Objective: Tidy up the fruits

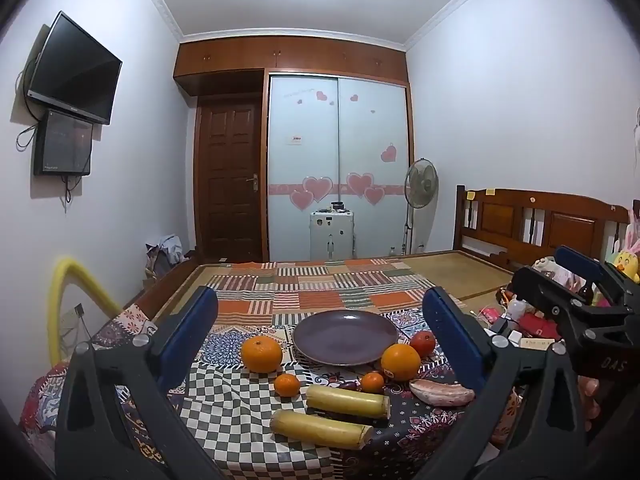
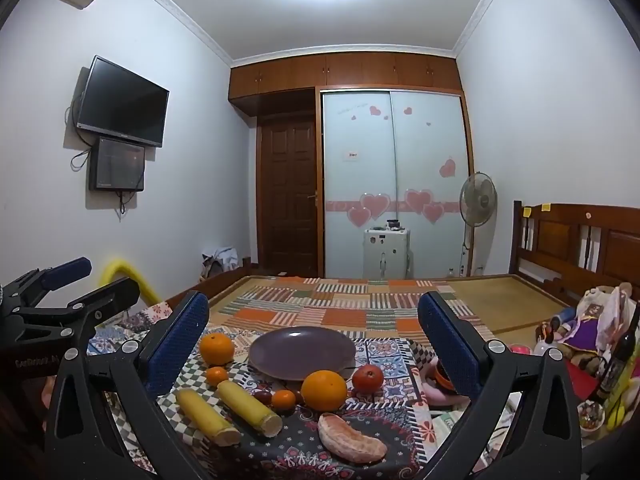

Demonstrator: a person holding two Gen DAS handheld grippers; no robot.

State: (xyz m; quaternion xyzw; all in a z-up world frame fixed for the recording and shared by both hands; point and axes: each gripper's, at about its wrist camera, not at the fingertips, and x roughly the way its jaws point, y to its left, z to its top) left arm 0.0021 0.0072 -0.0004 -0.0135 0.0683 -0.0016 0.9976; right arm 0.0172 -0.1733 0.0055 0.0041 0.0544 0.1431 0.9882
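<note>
An empty purple plate sits on a patterned cloth on the bed. Around it lie a big orange at left, a big orange at right, a red-orange fruit, two small tangerines, two yellow cane pieces and a peeled pomelo wedge. My left gripper is open and empty above the fruit. My right gripper is open and empty; it also shows in the left wrist view.
Toys, bottles and clutter lie at the bed's right side by the wooden headboard. A yellow tube arches at the left. A wardrobe, a white case and a standing fan are at the far wall.
</note>
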